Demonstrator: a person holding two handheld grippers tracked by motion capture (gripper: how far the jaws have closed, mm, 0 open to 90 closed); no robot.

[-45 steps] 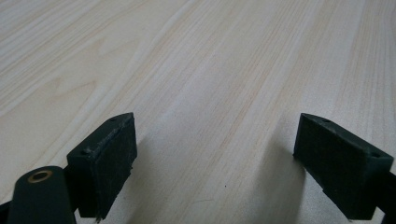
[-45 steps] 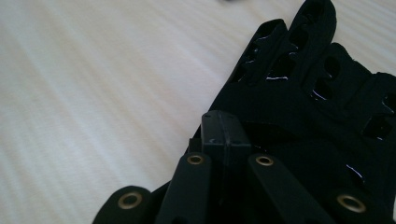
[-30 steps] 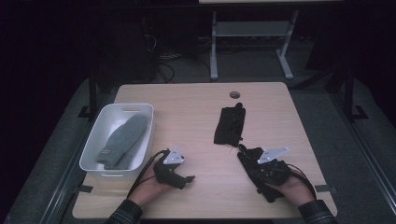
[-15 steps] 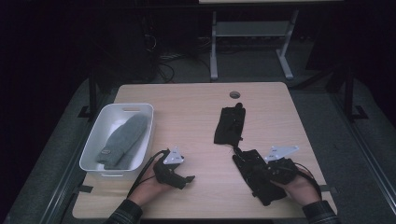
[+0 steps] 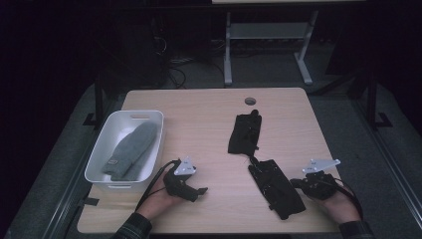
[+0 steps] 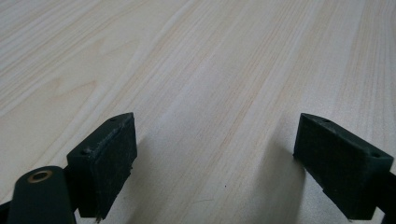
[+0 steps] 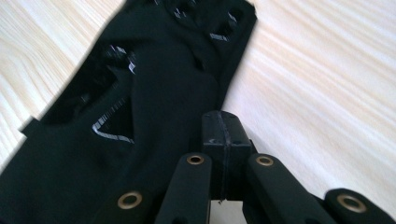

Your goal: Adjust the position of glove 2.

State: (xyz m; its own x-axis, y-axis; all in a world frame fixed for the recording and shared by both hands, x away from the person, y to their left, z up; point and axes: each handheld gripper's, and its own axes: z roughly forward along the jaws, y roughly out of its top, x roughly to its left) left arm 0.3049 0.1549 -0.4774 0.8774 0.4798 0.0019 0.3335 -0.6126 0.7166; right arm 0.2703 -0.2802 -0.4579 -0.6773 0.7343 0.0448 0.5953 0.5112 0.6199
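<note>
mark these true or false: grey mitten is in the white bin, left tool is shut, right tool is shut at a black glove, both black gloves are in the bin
Grey mitten lies in the white bin: true.
Left tool is shut: false, its jaws stand wide apart over bare table.
Right tool is shut at the near black glove: true.
Both black gloves are in the bin: false, the near one and the far black glove lie on the table.

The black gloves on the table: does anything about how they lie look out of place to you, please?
Yes. The near black glove lies askew beside the shut right gripper, while the far black glove lies straighter. The grey mitten is alone in the white bin.
</note>
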